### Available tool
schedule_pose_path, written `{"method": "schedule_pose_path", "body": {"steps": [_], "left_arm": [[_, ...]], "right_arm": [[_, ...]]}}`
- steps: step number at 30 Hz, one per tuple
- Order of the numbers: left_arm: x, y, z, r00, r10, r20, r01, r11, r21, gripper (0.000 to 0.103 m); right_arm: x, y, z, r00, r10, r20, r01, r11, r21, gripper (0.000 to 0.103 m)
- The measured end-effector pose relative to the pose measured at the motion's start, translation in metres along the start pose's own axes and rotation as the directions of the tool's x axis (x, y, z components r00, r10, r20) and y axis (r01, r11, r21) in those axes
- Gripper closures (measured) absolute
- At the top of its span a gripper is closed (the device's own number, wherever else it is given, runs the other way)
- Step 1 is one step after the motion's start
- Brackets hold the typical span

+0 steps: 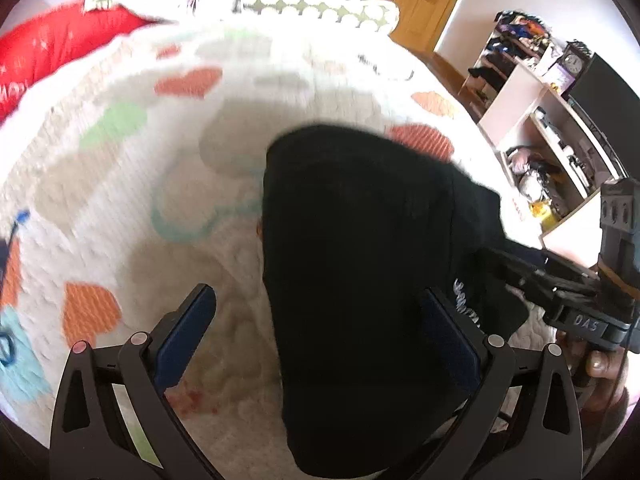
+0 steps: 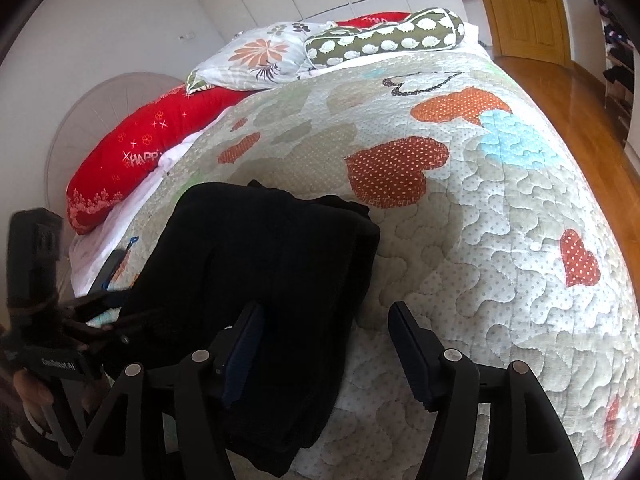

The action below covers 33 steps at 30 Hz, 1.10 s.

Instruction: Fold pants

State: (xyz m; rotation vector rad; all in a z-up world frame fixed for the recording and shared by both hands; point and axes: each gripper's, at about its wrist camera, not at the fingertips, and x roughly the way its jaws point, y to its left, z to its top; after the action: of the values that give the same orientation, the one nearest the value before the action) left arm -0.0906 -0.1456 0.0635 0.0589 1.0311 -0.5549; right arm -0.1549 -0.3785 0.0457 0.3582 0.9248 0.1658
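The black pants [image 1: 360, 264] lie folded in a thick stack on the quilted bedspread [image 1: 120, 184]; they also show in the right wrist view [image 2: 256, 264]. My left gripper [image 1: 316, 328] is open, low over the near end of the stack, its right finger over the cloth and its left finger over bare quilt. My right gripper [image 2: 324, 344] is open, straddling the right edge of the stack; it also shows in the left wrist view [image 1: 516, 272], touching the pants' right side. The left gripper shows at the left of the right wrist view [image 2: 88, 312].
Pillows lie at the bed's head: a red one [image 2: 132, 152], a flowered one [image 2: 260, 56] and a green one [image 2: 384, 40]. Shelves [image 1: 552, 120] full of items stand past the bed's right side. A wooden door [image 2: 524, 8] and wood floor [image 2: 580, 92] lie beyond.
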Motion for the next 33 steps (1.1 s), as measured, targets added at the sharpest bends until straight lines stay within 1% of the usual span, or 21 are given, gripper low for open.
{"method": "schedule_pose_path", "body": {"steps": [2,7,10,14,18,23,26,29,33], "left_arm": [[-0.001,0.001,0.004,0.999,-0.035,0.008,0.035,0.999,0.011,0.001],[0.010,0.000,0.009,1.000,-0.017,-0.003,0.017,0.999,0.044,0.001],[0.016,0.000,0.009,0.999,-0.032,-0.011,0.033,0.998,0.055,0.001],[0.016,0.001,0.009,0.999,-0.045,-0.008,0.045,0.997,0.069,0.001],[0.017,0.007,0.010,0.997,-0.068,-0.018,0.069,0.996,0.058,0.001],[0.014,0.010,0.010,0.996,-0.092,-0.008,0.092,0.994,0.063,0.001],[0.014,0.009,0.011,0.996,-0.089,-0.006,0.090,0.994,0.070,0.001],[0.014,0.009,0.011,0.996,-0.087,-0.009,0.087,0.994,0.073,0.001],[0.019,0.008,0.010,0.996,-0.089,-0.017,0.090,0.994,0.068,0.001]], "right_arm": [[-0.001,0.000,0.000,1.000,0.006,0.008,-0.006,1.000,0.004,0.040],[-0.001,0.003,-0.003,0.999,0.042,0.031,-0.043,0.999,0.010,0.040],[0.001,0.003,-0.004,0.997,0.062,0.035,-0.063,0.998,0.029,0.040],[0.003,0.008,-0.006,0.999,0.041,0.036,-0.041,0.999,0.021,0.037],[0.008,0.012,-0.007,1.000,0.021,0.022,-0.022,0.999,0.040,0.037],[0.007,0.013,-0.007,1.000,0.001,0.025,-0.002,1.000,0.031,0.036],[0.010,0.013,-0.008,1.000,0.011,0.028,-0.011,1.000,0.024,0.033],[0.014,0.013,-0.007,0.999,0.017,0.035,-0.018,1.000,0.023,0.031],[0.019,0.004,-0.008,0.997,0.053,0.050,-0.057,0.996,0.071,0.029]]}}
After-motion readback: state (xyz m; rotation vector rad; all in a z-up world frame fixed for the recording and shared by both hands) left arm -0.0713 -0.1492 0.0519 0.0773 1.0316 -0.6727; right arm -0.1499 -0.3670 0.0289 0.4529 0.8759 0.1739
